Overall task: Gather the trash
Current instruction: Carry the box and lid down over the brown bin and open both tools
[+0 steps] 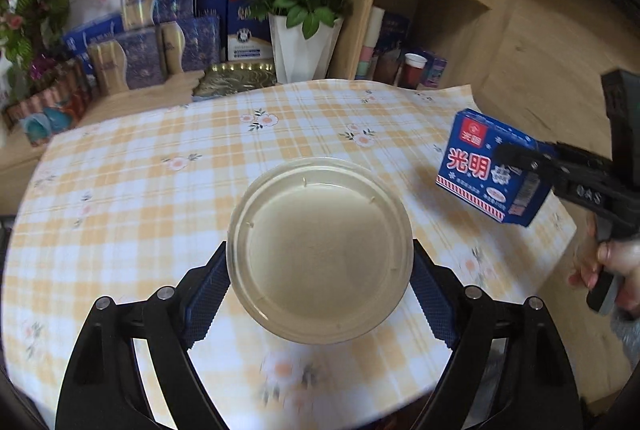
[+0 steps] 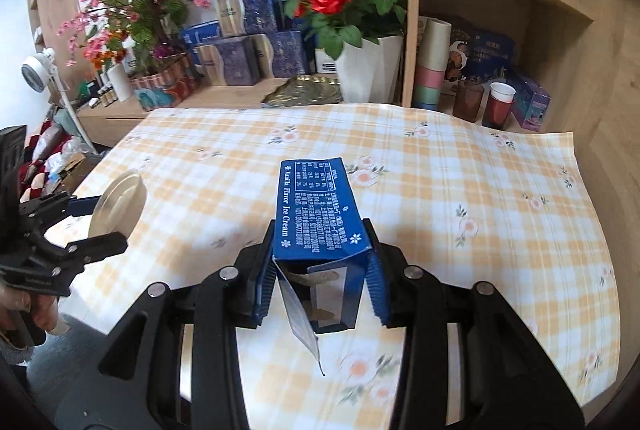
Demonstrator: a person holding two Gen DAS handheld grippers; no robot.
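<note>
Trash is off the tablecloth (image 1: 160,150): left gripper (image 1: 320,286) clamps a plastic lid (image 1: 320,250), right gripper (image 2: 320,282) clamps an ice-cream box (image 2: 316,214); dropping both remains, no bin visible.

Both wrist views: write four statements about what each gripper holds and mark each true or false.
1. The left gripper grips a round cream lid. True.
2. The right gripper is open and empty. False: it is shut on a blue ice cream carton.
3. The carton's near end is sealed. False: it gapes open, a flap hanging down.
4. A checked tablecloth with flowers covers the table. True.
</note>
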